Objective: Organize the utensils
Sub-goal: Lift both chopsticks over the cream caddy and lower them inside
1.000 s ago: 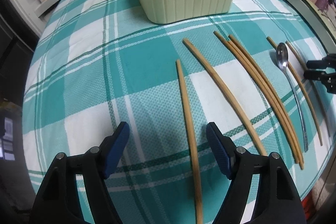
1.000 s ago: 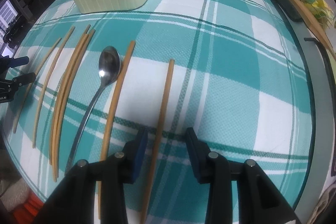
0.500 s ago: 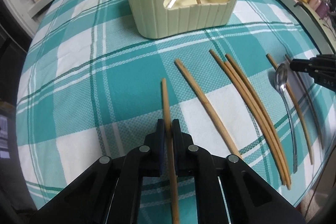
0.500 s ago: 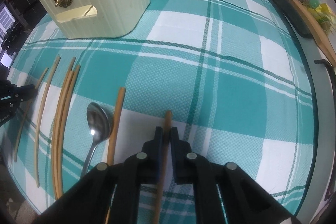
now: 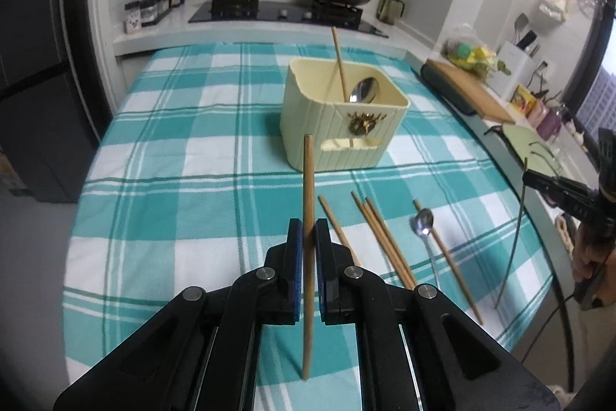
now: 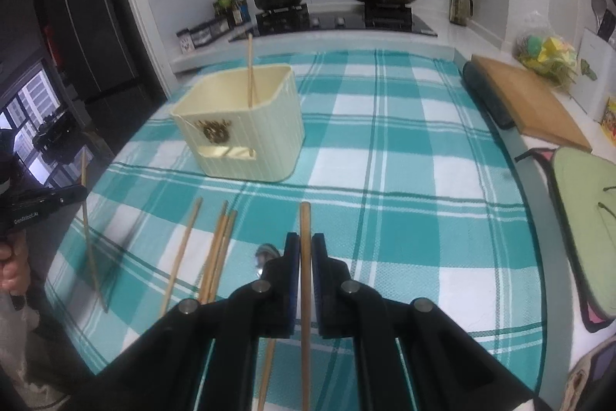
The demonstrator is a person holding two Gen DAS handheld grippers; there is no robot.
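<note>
Left gripper (image 5: 307, 234) clenched on wooden chopstick (image 5: 308, 180) mid-shaft, lifted clear of teal checked cloth (image 5: 184, 203). Right gripper (image 6: 305, 249) likewise grasping second chopstick (image 6: 305, 222). Likely light, stiff, smooth; may pivot. Remaining chopsticks (image 5: 385, 237), spoon (image 5: 423, 222) beyond; cream utensil holder (image 5: 338, 126) farthest.

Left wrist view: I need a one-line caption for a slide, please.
Left claw shut on a chopstick, raised above the checked tablecloth, cream utensil holder ahead, more chopsticks lying loose.

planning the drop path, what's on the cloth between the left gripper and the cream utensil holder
In the left wrist view, only bare checked tablecloth lies between the left gripper and the cream utensil holder; the loose chopsticks and spoon lie off to the right.
</note>
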